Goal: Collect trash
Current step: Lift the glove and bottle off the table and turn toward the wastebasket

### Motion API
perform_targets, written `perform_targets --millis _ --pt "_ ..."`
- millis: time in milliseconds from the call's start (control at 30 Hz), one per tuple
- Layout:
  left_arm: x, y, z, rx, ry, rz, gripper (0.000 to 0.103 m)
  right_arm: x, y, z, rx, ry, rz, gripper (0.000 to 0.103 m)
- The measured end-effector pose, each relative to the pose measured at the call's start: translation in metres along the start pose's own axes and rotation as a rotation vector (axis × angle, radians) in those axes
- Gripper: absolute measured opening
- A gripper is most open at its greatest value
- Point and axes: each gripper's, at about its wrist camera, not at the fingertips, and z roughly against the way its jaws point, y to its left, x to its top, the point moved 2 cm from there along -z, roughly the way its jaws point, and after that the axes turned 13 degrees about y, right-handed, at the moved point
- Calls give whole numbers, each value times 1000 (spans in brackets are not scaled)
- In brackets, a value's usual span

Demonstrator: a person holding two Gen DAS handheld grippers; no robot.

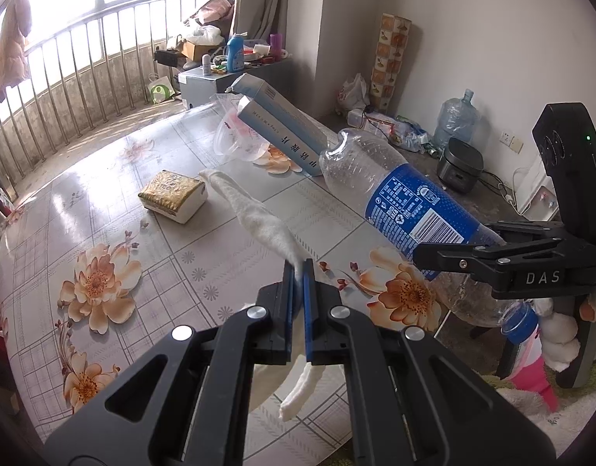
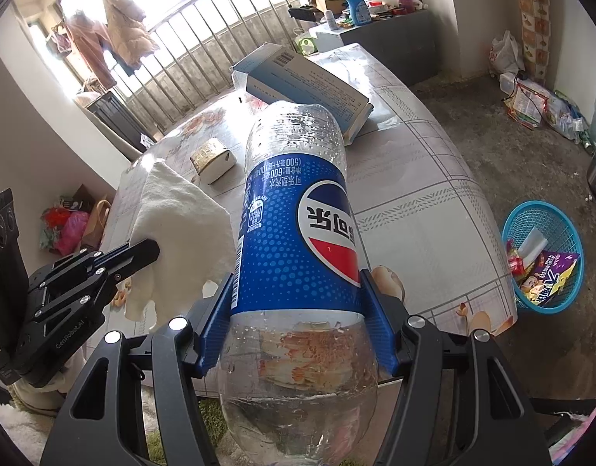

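My left gripper is shut on a white cloth, held above the floral table; the cloth also shows in the right wrist view, hanging from the left gripper. My right gripper is shut on an empty clear Pepsi bottle with a blue label, held above the table's near edge with its base pointing forward. In the left wrist view the bottle and right gripper are at the right. A blue trash basket with wrappers stands on the floor at the right.
On the table lie a light blue carton, a clear plastic cup and a gold-wrapped tissue pack. On the floor are a rice cooker, a water jug and bags. A cluttered cabinet stands by the railing.
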Motion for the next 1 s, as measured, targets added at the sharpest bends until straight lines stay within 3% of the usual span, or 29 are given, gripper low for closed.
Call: perform_targets --millis 300,533,1000 --pt "0 -8 8 9 -22 -12 3 -4 -2 6 10 -21 -6 61" --pt "0 -5 18 -30 -64 -22 3 -6 0 14 -5 -42 -19 61" --pt "28 -22 15 -75 -71 -95 3 -10 -22 20 5 -87 -99 61"
